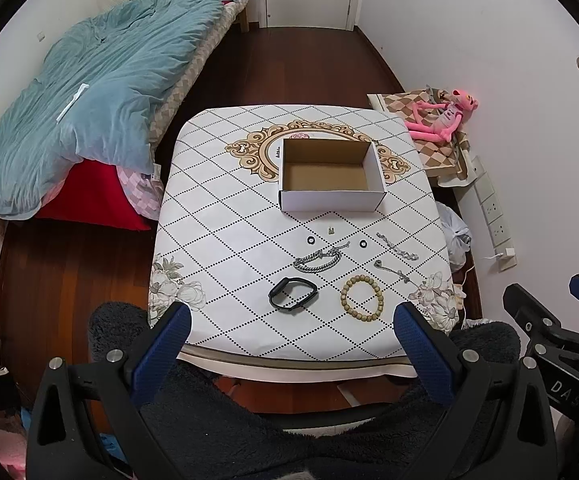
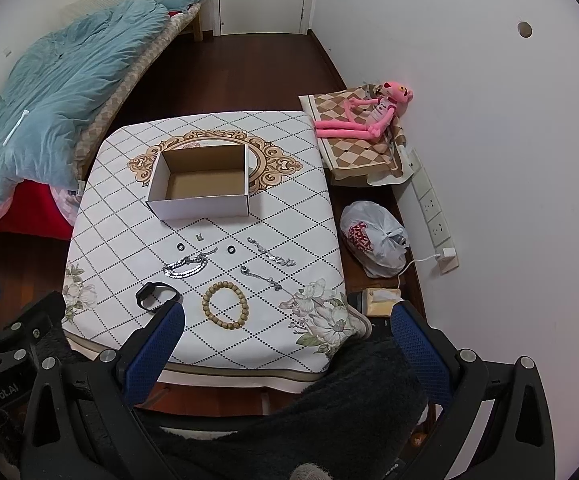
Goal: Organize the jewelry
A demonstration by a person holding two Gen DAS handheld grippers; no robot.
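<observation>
Since the cardboard box [image 1: 331, 176] at the far middle of the desk [image 1: 217, 216] is empty, nothing's sorted yet. All jewelry lies near the front edge: black band [image 1: 292, 294], bead bracelet [image 1: 362, 298], silver chains [image 1: 316, 262], two rings [image 1: 311, 239]. Left tool [image 1: 291, 322] and right tool [image 2: 287, 320] both spread apart, holding nothing, short of the desk.

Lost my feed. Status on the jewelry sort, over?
Both tongs, left and right, open, empty, short of the table. Box empty; all jewelry out, bead bracelet nearest. Nothing in the way.
</observation>
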